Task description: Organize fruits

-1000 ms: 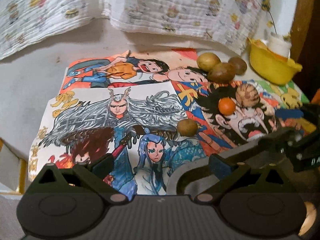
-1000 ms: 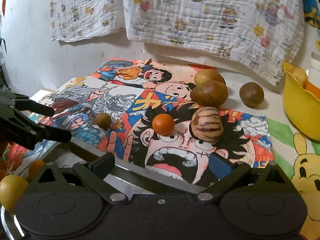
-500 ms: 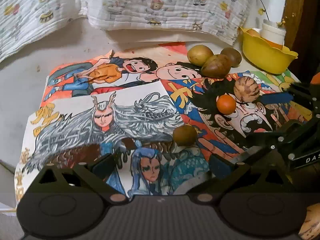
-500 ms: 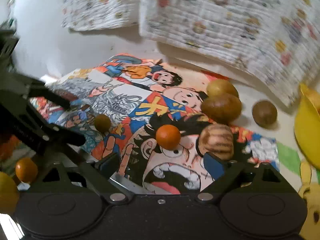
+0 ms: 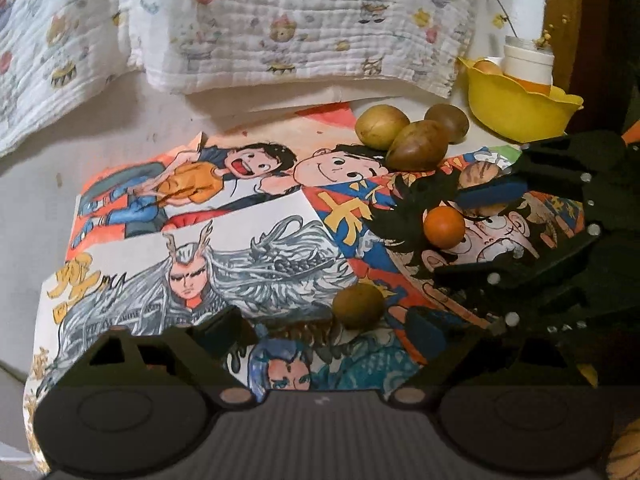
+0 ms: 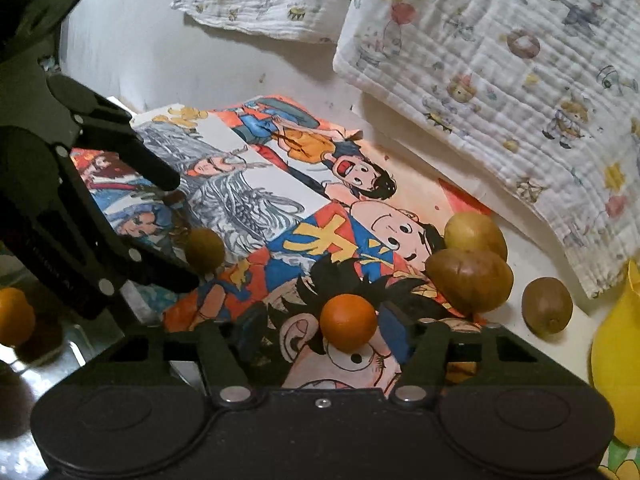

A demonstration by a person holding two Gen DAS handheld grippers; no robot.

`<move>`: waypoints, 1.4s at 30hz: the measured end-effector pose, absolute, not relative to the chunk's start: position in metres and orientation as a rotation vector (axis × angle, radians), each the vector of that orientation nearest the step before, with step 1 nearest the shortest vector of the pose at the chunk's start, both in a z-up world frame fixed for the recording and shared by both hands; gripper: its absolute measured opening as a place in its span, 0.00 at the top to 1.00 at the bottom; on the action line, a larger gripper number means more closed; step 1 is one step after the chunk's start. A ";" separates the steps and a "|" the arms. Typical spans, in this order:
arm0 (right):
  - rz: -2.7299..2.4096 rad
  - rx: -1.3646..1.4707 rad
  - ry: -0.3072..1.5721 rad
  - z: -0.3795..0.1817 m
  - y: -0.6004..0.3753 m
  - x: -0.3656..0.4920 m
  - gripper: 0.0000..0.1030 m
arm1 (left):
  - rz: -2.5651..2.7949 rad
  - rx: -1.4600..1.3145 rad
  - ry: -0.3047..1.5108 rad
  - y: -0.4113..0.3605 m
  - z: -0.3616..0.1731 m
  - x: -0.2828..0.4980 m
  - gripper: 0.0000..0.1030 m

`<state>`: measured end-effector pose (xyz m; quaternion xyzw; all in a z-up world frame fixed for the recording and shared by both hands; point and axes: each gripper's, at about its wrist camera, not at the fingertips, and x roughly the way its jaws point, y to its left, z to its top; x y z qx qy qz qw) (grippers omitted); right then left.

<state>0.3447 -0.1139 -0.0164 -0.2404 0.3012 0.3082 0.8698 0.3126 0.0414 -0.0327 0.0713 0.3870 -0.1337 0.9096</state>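
A small orange fruit [image 6: 348, 322] lies on the cartoon poster between the open fingers of my right gripper [image 6: 324, 336], which sits low over it; it also shows in the left wrist view [image 5: 444, 227]. My left gripper [image 5: 320, 332] is open and empty, with a small brown-green fruit [image 5: 359, 305] just ahead between its fingertips; it shows in the right wrist view [image 6: 205, 249] too. A striped round fruit [image 5: 478, 174] is partly hidden behind the right gripper. Three larger fruits, yellow [image 6: 475, 236], brown [image 6: 470, 280] and dark brown [image 6: 547, 310], lie at the back right.
A yellow bowl [image 5: 516, 110] with fruit and a white jar stands at the far right. A metal tray [image 6: 60, 344] holding an orange fruit [image 6: 14, 316] lies at the near left of the right wrist view. A patterned cloth [image 5: 300, 20] hangs behind.
My right gripper has moved forward and down, so the orange fruit now lies between its fingers. My left gripper has advanced towards the small brown-green fruit.
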 end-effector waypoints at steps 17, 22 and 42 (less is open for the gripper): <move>0.588 -0.493 0.633 -0.025 -0.117 0.355 0.65 | -0.330 0.134 0.781 0.032 -0.036 0.321 0.64; 0.589 -0.480 0.631 -0.024 -0.119 0.352 0.66 | -0.309 0.156 0.774 0.026 -0.034 0.314 0.69; 0.705 -0.367 0.662 0.003 -0.129 0.267 0.66 | -0.279 0.061 0.873 0.033 -0.013 0.248 0.69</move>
